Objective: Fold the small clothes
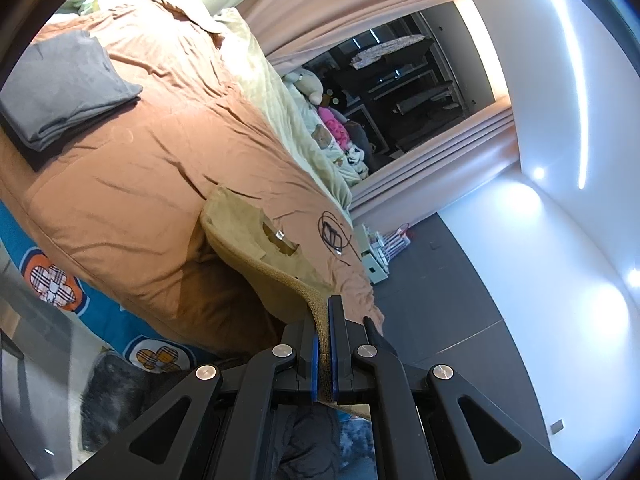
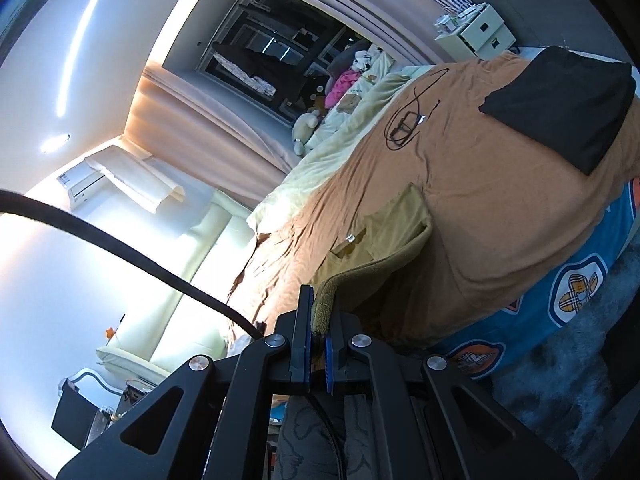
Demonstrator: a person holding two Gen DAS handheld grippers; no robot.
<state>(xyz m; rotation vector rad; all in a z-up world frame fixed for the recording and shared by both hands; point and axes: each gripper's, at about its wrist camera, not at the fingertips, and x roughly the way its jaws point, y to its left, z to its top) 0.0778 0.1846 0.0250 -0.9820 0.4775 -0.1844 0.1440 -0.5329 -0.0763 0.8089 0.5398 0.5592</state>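
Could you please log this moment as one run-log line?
left gripper: shut on tan garment | right gripper: shut on tan garment | garment: lifted over bed

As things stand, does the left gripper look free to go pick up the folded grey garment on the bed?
Probably not yet. The left gripper is shut on the tan garment, so its jaws are occupied. The folded grey garment lies unobstructed farther along the orange bedspread.

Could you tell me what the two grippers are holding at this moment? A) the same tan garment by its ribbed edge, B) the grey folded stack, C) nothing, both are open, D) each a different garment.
A: the left gripper and the right gripper each have their jaws shut on the ribbed edge of the tan garment, which hangs over the orange duvet.
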